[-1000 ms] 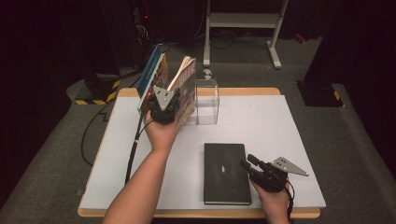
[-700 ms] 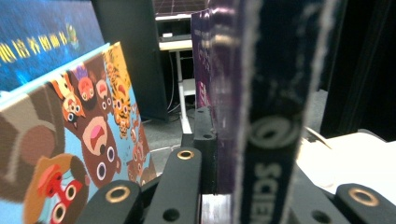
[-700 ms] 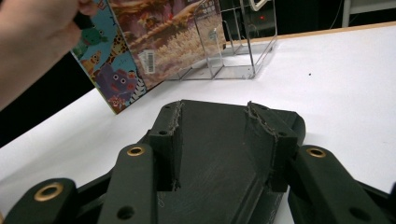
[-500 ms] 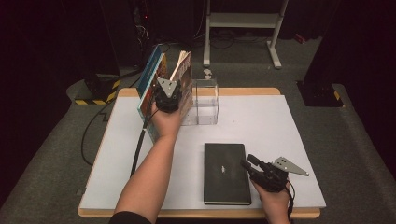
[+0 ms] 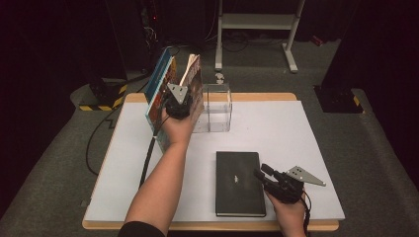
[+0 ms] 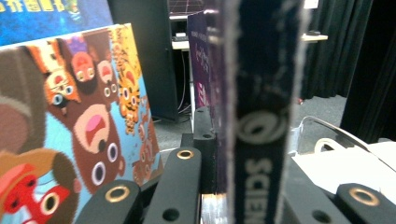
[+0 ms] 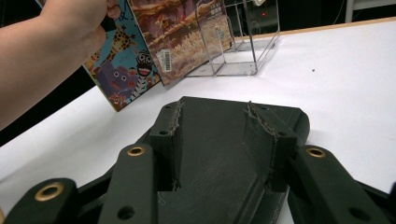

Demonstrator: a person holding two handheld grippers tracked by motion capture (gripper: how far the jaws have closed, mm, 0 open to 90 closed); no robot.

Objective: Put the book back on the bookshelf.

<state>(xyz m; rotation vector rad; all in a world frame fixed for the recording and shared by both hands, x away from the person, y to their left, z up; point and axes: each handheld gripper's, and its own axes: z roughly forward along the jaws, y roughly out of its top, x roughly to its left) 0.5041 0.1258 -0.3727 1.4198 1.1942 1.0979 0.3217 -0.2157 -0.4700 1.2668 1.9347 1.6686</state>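
Left gripper (image 5: 179, 102): clenched on the spine of a dark book (image 6: 254, 112), held upright at the left side of the clear stand (image 5: 217, 106); in the left gripper view the spine sits squeezed between the two black jaws
Dark book: its spine lettering is blurred and cut off at the bottom edge; unreadable
Picture books (image 5: 162, 89): leaning just left of the clear stand; cartoon animal cover (image 6: 79, 135) close beside the held book, its top cropped
Clear stand: at the far edge of the table (image 5: 296, 128); its left wall is partly hidden behind the books
Right gripper (image 5: 264, 177): near the front edge, well apart from the clear stand, jaws parted over the black notebook (image 5: 238, 183); whether the pads touch its cover I cannot tell
Black notebook: lies flat, in front of the clear stand
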